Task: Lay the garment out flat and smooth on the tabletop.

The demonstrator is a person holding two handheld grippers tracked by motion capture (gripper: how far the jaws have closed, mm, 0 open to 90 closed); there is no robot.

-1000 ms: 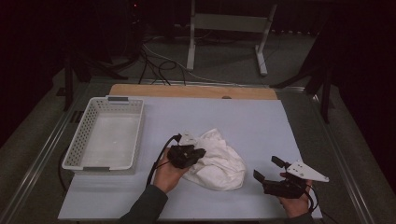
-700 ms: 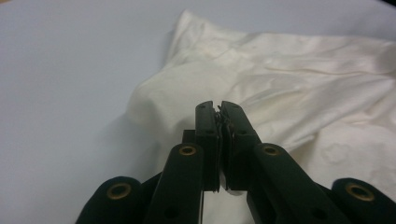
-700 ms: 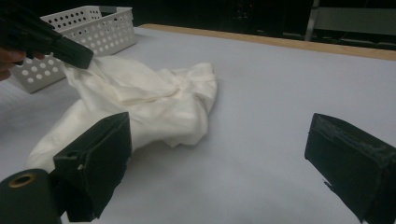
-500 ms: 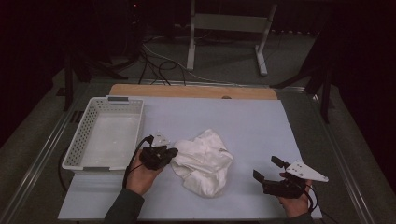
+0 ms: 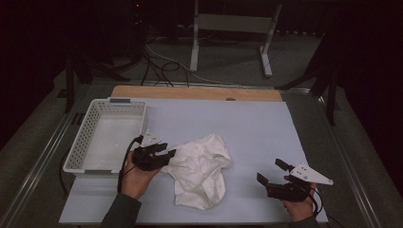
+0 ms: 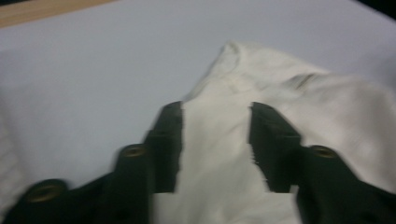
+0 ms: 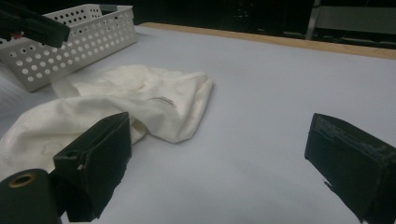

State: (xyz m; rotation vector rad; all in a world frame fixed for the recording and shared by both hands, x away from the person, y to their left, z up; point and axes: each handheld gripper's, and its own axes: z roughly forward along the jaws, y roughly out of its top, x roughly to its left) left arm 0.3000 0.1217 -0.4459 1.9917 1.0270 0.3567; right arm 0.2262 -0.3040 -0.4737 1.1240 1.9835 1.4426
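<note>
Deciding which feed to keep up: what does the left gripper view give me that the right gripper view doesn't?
Left gripper view alone: its own jaws apart with a fold of the white cloth between them, blurred. Right gripper view alone: the white perforated basket beyond the cloth, and its wide-open jaws over bare table. Both share the crumpled cloth on the pale tabletop and the wooden far edge.

In the left gripper view we see everything smeared by motion blur: the left gripper has soft-edged jaws, and the white cloth loses its folds, so we cannot tell whether the jaws touch it. The cloth's right side and lower part run off that picture's edges. In the right gripper view the right gripper has its right jaw cut by the edge, and the white basket is cropped at left.
</note>
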